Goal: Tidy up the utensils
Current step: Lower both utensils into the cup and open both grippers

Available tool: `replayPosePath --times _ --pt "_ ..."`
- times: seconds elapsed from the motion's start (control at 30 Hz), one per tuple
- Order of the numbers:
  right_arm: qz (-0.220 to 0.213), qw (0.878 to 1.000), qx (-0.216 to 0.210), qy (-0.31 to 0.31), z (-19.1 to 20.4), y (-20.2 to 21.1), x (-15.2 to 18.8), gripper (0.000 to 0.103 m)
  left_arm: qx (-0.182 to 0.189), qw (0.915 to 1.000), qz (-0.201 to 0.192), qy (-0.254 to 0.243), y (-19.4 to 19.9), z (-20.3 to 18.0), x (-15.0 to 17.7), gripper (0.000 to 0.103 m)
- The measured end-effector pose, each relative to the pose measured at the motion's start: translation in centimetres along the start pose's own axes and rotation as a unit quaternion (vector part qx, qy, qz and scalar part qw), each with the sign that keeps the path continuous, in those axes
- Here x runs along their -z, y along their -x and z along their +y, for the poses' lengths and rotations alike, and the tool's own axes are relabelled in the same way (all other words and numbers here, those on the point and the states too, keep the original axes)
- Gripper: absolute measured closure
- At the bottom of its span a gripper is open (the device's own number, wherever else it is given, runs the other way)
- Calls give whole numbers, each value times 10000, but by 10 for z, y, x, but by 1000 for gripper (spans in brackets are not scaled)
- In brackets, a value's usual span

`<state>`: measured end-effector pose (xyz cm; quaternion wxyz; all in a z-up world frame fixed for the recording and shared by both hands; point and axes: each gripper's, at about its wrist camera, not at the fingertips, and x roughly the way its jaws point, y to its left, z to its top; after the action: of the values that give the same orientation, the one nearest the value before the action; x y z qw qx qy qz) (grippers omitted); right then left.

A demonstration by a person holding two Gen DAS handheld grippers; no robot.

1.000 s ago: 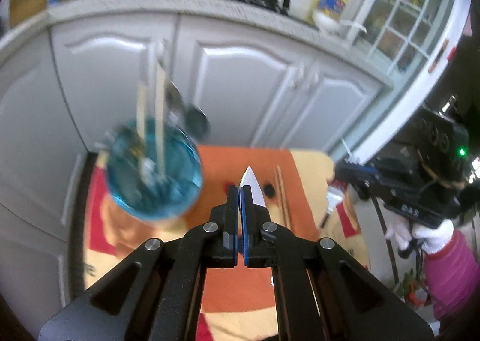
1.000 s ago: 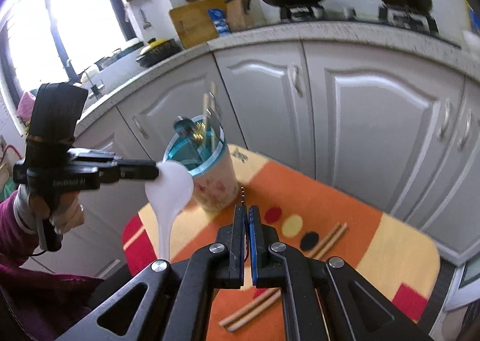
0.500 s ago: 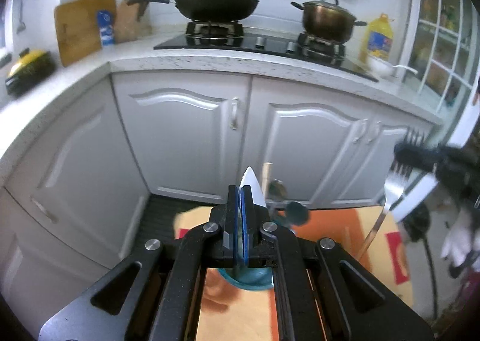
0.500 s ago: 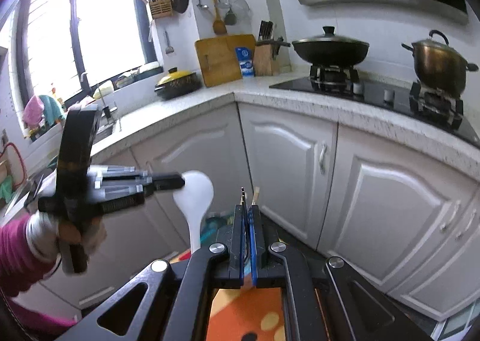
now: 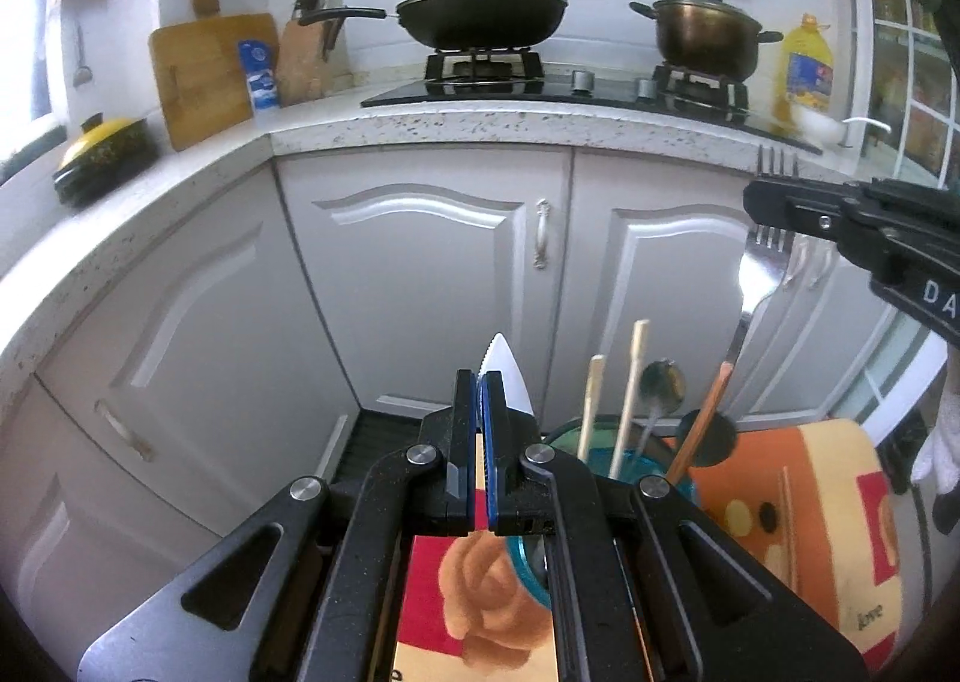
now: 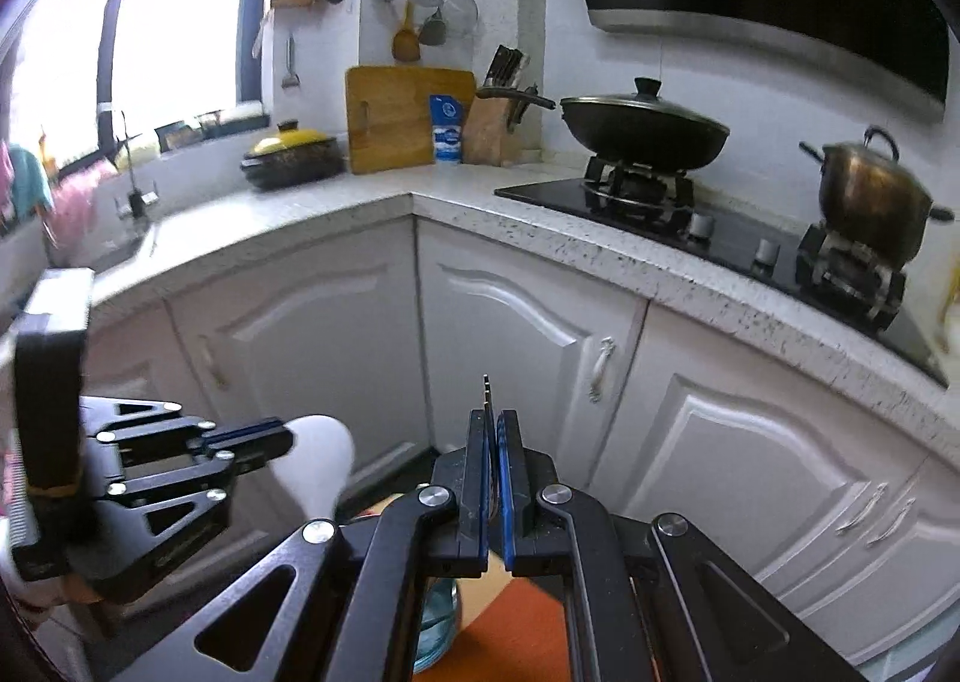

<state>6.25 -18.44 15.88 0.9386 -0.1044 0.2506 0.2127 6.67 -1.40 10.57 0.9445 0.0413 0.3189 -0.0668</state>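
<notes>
Left gripper (image 5: 480,382) jaws fully closed, pinching a white spoon (image 5: 510,382); the pointed, serrated-looking end of the spoon sticks up just past the fingertips. From the right wrist view the same spoon's broad white bowl (image 6: 315,466) hangs below the left gripper's tips, left of the right jaws.

Right gripper (image 6: 493,424) jaws also fully closed, clamped on a metal fork (image 5: 759,274); the tines poke up just above the fingertips in its own view, and in the left view the fork hangs handle-down from the black jaws, up and to the right of the left jaws.

Blue cup (image 5: 624,460) sits just right of and below the left jaws, partly hidden behind the gripper body. It holds two pale chopsticks (image 5: 630,382), a metal spoon (image 5: 660,382) and a brownish stick with a dark round end, all standing upright or a bit tilted. The cup stands on an orange patterned mat (image 5: 798,502) under both grippers. A pair of chopsticks (image 5: 786,520) lies flat on the mat, well right of the left jaws.

Fork handle tip is above and right of the cup, not touching it. White cabinets (image 5: 432,274) straight ahead of both jaws.
</notes>
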Motion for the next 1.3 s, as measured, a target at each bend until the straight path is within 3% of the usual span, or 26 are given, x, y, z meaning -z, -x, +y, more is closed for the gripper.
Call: replayPosePath --times 0.17,0.4,0.7,0.77,0.83,1.0,1.1,1.17,1.3 --pt "247 9988 13 426 25 -19 16 101 -81 10000 -5 -55 -5 -3 15 103" --pt "650 9969 -182 400 31 -35 43 101 4 9998 147 -131 -10 -13 32 103" --pt "859 9946 -564 -156 14 -35 53 100 202 9983 531 90 -19 -15 50 102" --pt "766 9945 -644 -300 9 -29 52 95 280 9976 607 154 -18 -15 50 102" --pt "690 9942 -728 -387 7 -23 50 79 356 9969 664 234 -17 -13 51 102" --pt "635 9937 -754 -532 0 -16 49 76 403 9957 760 353 -13 -12 52 98" --pt "565 9918 -857 -760 -6 -9 50 75 483 9946 795 462 -9 -10 53 82" --pt "567 9914 -850 -813 -8 -5 52 73 523 9943 768 513 -4 -9 53 66" --pt "600 9913 -820 -835 -9 0 56 73 535 9942 765 526 3 -12 51 65"
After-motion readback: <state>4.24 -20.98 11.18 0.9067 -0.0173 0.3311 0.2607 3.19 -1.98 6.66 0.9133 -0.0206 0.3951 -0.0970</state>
